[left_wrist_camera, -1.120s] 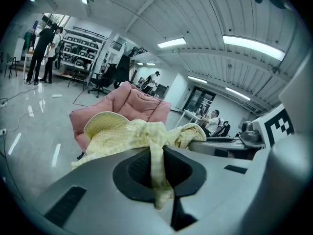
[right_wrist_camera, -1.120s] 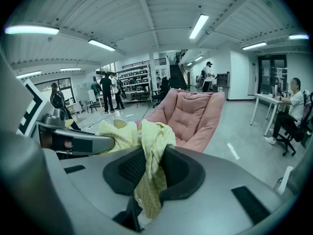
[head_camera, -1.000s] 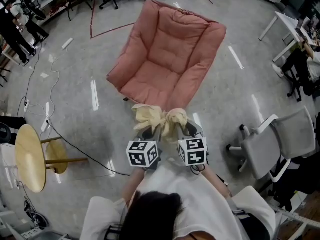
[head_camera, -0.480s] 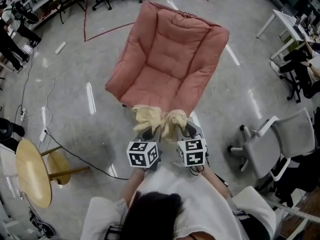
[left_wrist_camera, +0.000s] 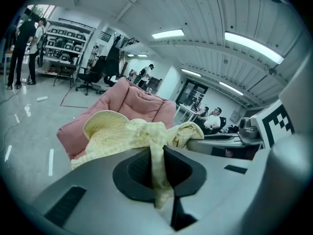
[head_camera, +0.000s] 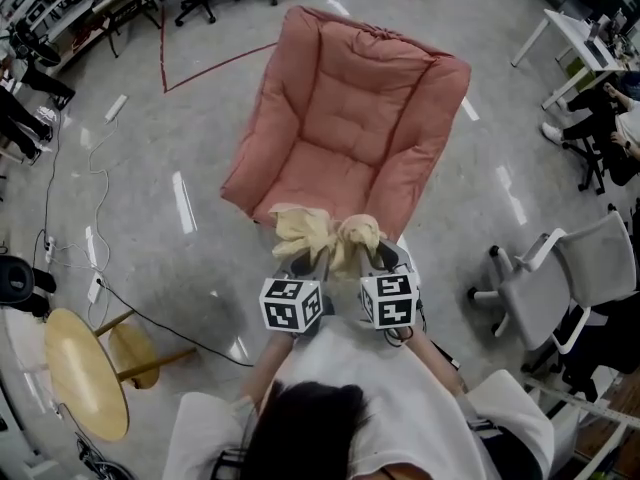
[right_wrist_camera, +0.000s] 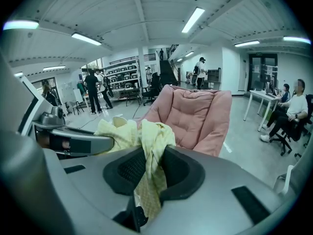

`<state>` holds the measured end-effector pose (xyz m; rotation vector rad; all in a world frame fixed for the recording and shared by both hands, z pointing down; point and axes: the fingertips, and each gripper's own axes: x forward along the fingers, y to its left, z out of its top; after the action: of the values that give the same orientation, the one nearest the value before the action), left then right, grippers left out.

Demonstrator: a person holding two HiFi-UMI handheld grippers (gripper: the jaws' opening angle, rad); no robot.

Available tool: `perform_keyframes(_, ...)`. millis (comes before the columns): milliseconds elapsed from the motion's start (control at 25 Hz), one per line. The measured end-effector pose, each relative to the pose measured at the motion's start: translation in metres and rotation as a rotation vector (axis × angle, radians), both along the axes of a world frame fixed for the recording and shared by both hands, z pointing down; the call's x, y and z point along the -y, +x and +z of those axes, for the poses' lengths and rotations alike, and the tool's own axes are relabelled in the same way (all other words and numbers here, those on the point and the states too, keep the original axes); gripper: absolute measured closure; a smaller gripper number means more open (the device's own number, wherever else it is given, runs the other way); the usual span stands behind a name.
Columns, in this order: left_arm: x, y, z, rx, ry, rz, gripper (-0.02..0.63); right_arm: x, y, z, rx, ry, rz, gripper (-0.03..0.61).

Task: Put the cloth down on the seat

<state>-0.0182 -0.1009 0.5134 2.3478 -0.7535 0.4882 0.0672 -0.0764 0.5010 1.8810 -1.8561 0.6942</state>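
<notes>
A pale yellow checked cloth [head_camera: 325,233] hangs bunched between my two grippers, just in front of the pink cushioned seat [head_camera: 345,118]. My left gripper [head_camera: 302,260] is shut on one end of the cloth [left_wrist_camera: 146,136], which is pinched between its jaws. My right gripper [head_camera: 368,258] is shut on the other end of the cloth [right_wrist_camera: 149,151], a strip trailing down through its jaws. Both grippers sit side by side near the seat's front edge [head_camera: 300,203]. The seat [right_wrist_camera: 193,114] fills the middle of the right gripper view and lies behind the cloth in the left gripper view, as the seat [left_wrist_camera: 132,104].
A round wooden stool [head_camera: 85,373] stands at the lower left, with a black cable [head_camera: 150,318] trailing over the floor. A grey office chair [head_camera: 560,288] is at the right. Desks and seated people line the right edge. Red tape marks the floor [head_camera: 200,63] behind the seat.
The view has drifted forward: the seat lies a little nearer and the stool has slid down the left side. Both grippers keep the cloth pinched as before.
</notes>
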Motion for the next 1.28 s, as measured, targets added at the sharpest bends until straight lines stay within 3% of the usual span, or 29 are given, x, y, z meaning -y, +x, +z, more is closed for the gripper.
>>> perform_keyframes(680,0.077,-0.003,0.001,-0.008,0.002,0.079,0.565,0.068,-0.004,0.001,0.0,-0.009,0.078,0.482)
perform_keyframes(1280,0.135,0.041,0.019,0.036,-0.014,0.088,0.565,0.128,0.039,0.019,0.007,-0.038,0.049,0.482)
